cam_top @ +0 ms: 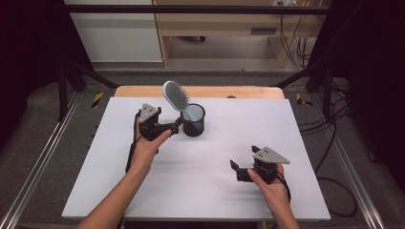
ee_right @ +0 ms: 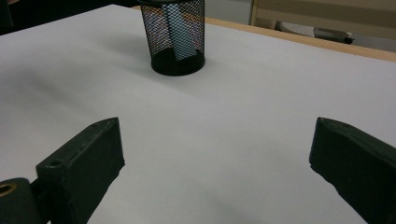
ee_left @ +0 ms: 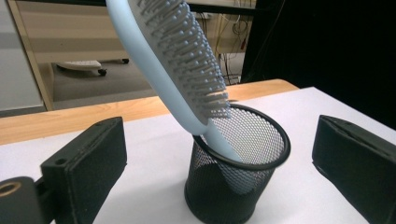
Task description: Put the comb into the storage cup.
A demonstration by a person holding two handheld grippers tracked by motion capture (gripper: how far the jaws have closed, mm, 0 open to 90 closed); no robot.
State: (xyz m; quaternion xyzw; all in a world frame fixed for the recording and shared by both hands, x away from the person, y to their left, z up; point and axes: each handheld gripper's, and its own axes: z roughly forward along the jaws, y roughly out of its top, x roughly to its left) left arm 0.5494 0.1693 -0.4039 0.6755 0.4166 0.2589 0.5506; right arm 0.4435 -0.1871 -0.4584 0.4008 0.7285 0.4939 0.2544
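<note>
Blue hairbrush (ee_left: 177, 65) and mesh cup (ee_left: 236, 186) bear no legible writing.

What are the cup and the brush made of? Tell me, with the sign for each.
Cup: black wire mesh, probably metal, matt; you see through its wall, and a solid rim rings the top.
Brush: pale blue smooth body, likely plastic; grey bristles on a grey pad, perhaps rubber.

Even overhead light – soft shadows on the table (cam_top: 200, 181), dark surroundings, slightly soft focus
</note>
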